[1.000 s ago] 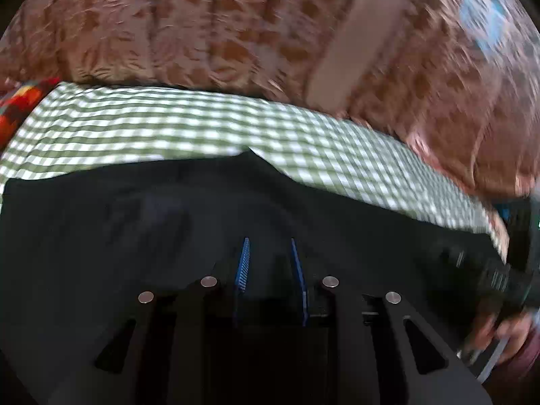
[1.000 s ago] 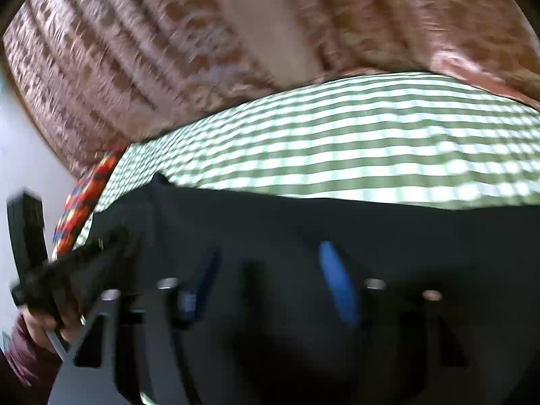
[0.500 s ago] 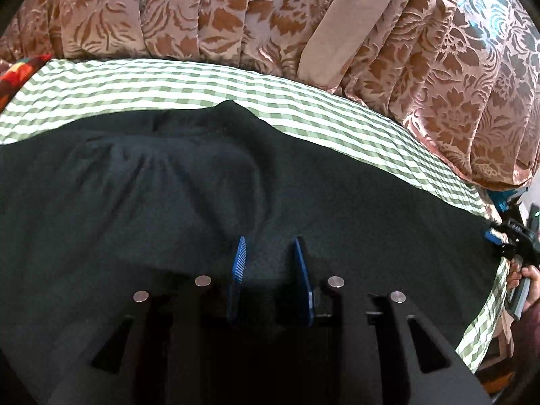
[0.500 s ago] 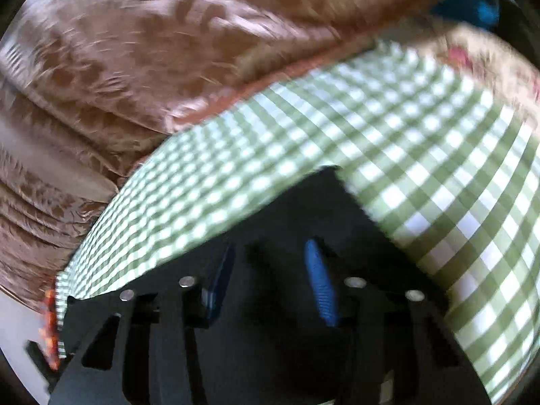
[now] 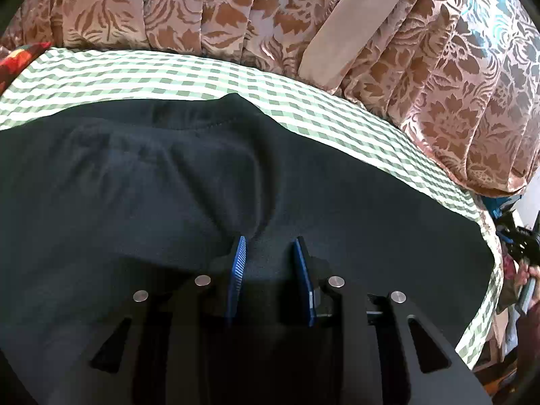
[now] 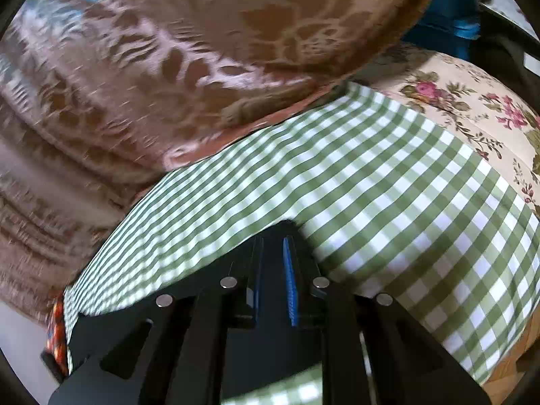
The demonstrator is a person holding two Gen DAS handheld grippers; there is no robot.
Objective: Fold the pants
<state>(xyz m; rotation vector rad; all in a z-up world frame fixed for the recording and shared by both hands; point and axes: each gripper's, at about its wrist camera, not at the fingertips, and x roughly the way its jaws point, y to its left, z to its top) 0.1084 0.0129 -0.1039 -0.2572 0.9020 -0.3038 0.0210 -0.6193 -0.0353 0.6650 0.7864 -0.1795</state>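
Surface: green-and-white checked cloth (image 5: 337, 108) covers the work surface. Brown patterned curtain (image 5: 236, 17) hangs behind it in folds. In the right wrist view a cream flowered cloth (image 6: 472, 108) lies past the far right edge of the checked cloth. A red patterned fabric (image 5: 17, 60) shows at the far left edge in the left wrist view.

Pants (image 5: 168, 185): black, spread flat across the checked cloth and filling most of the left wrist view. A stitched hem runs along the far edge, with soft wrinkles below it. One end reaches toward the right side of the cloth, where the right gripper (image 6: 272, 236) is seen.

Left gripper (image 5: 270, 239): jaws partly apart, blue pads (image 5: 238, 270) standing on either side of a raised ridge of black cloth. Fabric sits between them; whether the pads press on it cannot be told from this view.

Right gripper: jaws nearly together, a narrow gap left, blue pads (image 6: 288, 283) close on a thin black edge of the pants at the corner. The fabric point pokes out just beyond the tips, over the checked cloth. The view is slightly blurred. A hand (image 5: 530, 273) shows at the far right of the left wrist view, on this gripper's handle.

Writing: no readable brand, label or text on any item.
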